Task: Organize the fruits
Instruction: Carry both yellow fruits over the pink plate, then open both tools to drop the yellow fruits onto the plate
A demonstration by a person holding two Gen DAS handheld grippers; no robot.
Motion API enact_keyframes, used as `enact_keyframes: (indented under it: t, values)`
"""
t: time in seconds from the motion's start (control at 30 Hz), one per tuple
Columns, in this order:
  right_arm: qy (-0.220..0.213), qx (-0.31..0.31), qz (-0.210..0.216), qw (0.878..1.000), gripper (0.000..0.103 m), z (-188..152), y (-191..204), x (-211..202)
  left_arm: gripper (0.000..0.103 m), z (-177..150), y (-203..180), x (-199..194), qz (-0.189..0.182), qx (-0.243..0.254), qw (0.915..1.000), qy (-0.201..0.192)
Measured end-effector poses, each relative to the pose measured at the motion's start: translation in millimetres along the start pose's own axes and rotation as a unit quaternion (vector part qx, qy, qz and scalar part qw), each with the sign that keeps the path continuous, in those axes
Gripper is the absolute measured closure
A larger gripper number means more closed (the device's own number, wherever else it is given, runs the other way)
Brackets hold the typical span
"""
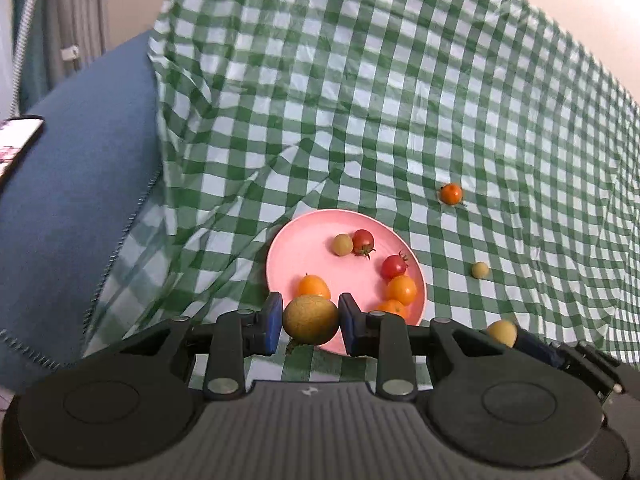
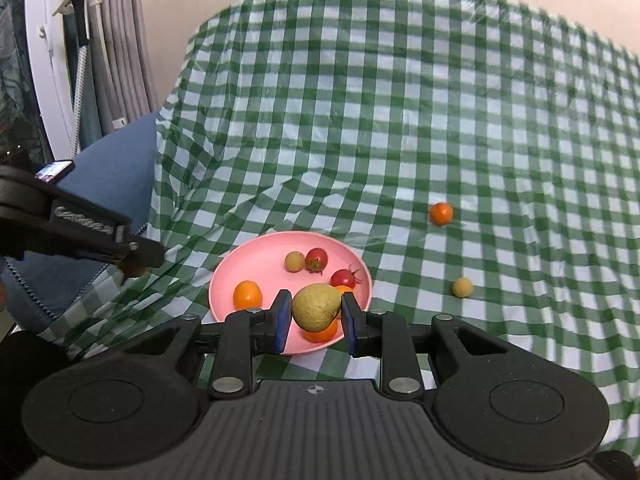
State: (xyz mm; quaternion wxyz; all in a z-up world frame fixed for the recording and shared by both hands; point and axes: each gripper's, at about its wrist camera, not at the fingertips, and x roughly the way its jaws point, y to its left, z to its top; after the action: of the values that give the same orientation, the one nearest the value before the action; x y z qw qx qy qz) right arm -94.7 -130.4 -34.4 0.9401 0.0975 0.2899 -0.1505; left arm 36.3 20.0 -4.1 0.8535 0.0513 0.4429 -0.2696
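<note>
Nothing legible is showing ahead of my claws; raised lettering on my left gripper's arm (image 2: 84,216) is blurring past reading.

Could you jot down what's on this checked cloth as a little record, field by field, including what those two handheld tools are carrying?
Surface: green-and-white checked cloth
Dish: pink plate
On the plate: two red tomatoes, three orange fruits, one small tan fruit
Loose on the cloth: orange fruit, tan fruit
Left tool: shut on a tan round fruit
Right tool: shut on a tan fruit
Both tools: near the plate's front edge
</note>
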Motion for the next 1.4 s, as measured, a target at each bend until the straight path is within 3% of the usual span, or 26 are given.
enact_keyframes:
  t: [0.4, 0.83, 0.87, 0.9, 0.93, 0.97, 1.03, 1.07, 1.27, 1.4]
  values:
    - [0.044, 0.0, -0.004, 0.999, 0.075, 12.1, -1.7, 92.2, 0.07, 40.9, -12.8, 94.6, 0.012, 0.017, 0.9992, 0.035]
    - [0.079, -0.011, -0.004, 0.997, 0.075, 10.1, 3.2, 143.0, 0.068, 45.7, -16.5, 153.2, 0.031, 0.041, 0.996, 0.074]
    - [0.081, -0.01, 0.0, 0.997, 0.075, 10.6, 3.4, 144.0, 0.052, 46.3, -15.6, 154.2, 0.027, 0.04, 0.9959, 0.076]
    - [0.081, -0.009, 0.003, 0.997, 0.074, 11.9, 3.2, 144.1, 0.021, 47.3, -14.9, 154.1, 0.026, 0.039, 0.9959, 0.077]
    - [0.082, -0.01, 0.004, 0.997, 0.066, 13.1, 3.3, 144.0, 0.007, 48.2, -14.2, 151.9, 0.031, 0.036, 0.9961, 0.075]
    - [0.081, -0.012, 0.005, 0.997, 0.05, 14.7, 3.4, 142.7, 0.0, 48.8, -12.7, 147.4, 0.042, 0.029, 0.9966, 0.065]
    - [0.076, -0.012, -0.001, 0.997, 0.026, 17.2, 3.5, 134.8, 0.0, 47.6, -9.0, 133.6, 0.045, 0.02, 0.9978, 0.044]
    - [0.074, -0.01, -0.005, 0.997, 0.02, 17.7, 3.1, 129.2, 0.0, 47.2, -7.2, 128.9, 0.04, 0.021, 0.9977, 0.05]
    - [0.078, 0.003, -0.015, 0.997, 0.01, 8.8, 7.2, 78.2, 0.0, 15.3, 7.7, 77.1, 0.058, 0.004, 0.9964, 0.061]
    - [0.06, 0.007, -0.033, 0.998, 0.005, -3.1, 17.2, 34.8, 0.0, -17.9, 16.3, 31.4, 0.104, -0.008, 0.9932, 0.053]
